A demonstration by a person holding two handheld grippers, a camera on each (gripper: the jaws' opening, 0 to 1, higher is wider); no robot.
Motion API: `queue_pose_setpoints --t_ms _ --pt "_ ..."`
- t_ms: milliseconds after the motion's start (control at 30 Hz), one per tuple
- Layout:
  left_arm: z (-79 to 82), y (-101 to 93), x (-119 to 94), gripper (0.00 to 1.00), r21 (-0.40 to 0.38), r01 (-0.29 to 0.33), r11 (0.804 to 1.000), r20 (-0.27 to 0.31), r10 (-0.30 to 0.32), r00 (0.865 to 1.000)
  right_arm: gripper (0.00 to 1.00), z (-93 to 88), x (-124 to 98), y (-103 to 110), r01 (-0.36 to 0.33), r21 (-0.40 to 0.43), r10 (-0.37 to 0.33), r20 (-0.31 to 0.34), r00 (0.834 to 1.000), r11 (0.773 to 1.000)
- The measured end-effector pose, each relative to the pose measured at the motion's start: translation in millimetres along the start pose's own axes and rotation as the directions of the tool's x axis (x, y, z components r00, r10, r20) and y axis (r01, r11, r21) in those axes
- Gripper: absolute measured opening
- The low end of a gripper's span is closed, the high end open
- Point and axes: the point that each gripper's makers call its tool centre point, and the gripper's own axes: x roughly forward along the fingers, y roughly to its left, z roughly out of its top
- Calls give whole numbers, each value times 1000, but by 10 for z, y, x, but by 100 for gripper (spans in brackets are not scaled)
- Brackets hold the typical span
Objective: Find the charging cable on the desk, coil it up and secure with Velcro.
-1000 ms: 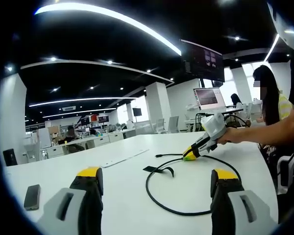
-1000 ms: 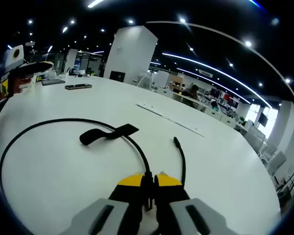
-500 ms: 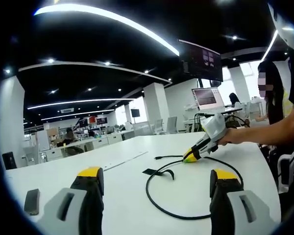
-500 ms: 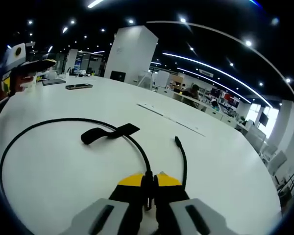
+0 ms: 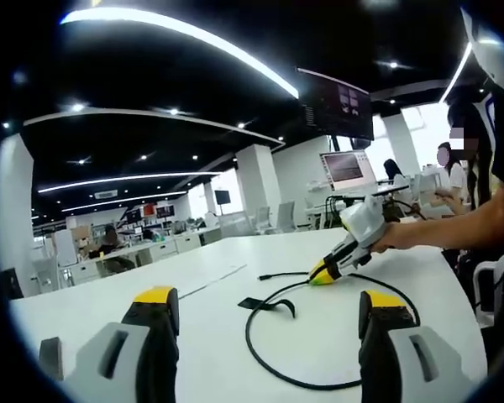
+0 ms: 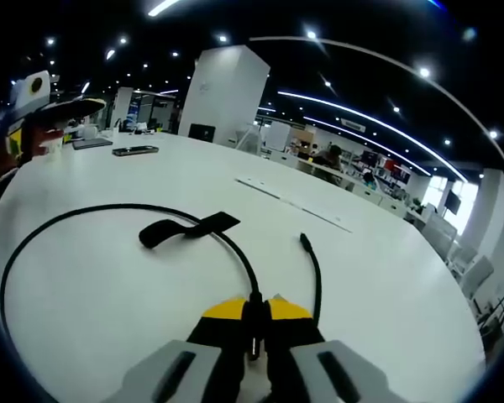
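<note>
R hand-held gripper (image 6: 257, 312), yellow-tipped, is clenched on the black charging cable (image 6: 63, 218) where it lies on the white desk (image 6: 378, 277); the jaws meet around the cable w/ no gap showing. From the grip, the cable runs up and curves left in a wide open loop across the desk, coming back round toward the view's lower left. A second short stretch leaves the jaws on the right and ends in a plug (image 6: 304, 242) resting on the desk. A black Velcro strap (image 6: 185, 229) sits on the cable near the top of the loop, flat on the desk, inside/over the arc.

In the left gripper view the same R hand-held gripper (image 5: 322, 274) touches down at the cable (image 5: 260, 357), held by a person's hand (image 5: 395, 236) coming in from the right. Loop lies between it and the L hand-held gripper (image 5: 269, 306), strap (image 5: 267, 304) at the loop's far-left edge.

L hand-held gripper: jaws wide apart, released, nothing between them, held above the desk (image 5: 235, 361), well short of the cable loop.

Far across the desk: a dark phone (image 6: 135, 149) lying flat. Office bkgd w/ a monitor (image 5: 346, 168) behind the R gripper.
</note>
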Motion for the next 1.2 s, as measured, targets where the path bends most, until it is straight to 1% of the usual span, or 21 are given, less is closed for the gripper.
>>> queue_pose_setpoints --t_ms 100,267,633,767,900,1200 --pt "-2 22 59 88 5 11 1000 -8 -11 1000 9 -2 2 0 1 -1 -1 -1 1000 1000" --pt "25 31 166 88 -7 42 999 5 -42 999 9 -8 5 -6 2 5 -2 -4 1000 1000" --pt "63 70 316 88 -10 58 998 14 -58 998 9 -18 7 -5 4 11 -4 0 1000 1000" --pt "119 88 362 87 -33 70 997 41 -69 997 9 -20 6 -3 6 14 -6 1 1000 1000" --pt "126 108 453 87 -27 74 997 32 -73 997 9 -24 -1 1 9 14 -9 0 1000 1000" --pt "128 113 582 86 -24 88 996 24 -87 996 9 -34 -31 17 11 20 -11 6 1000 1000"
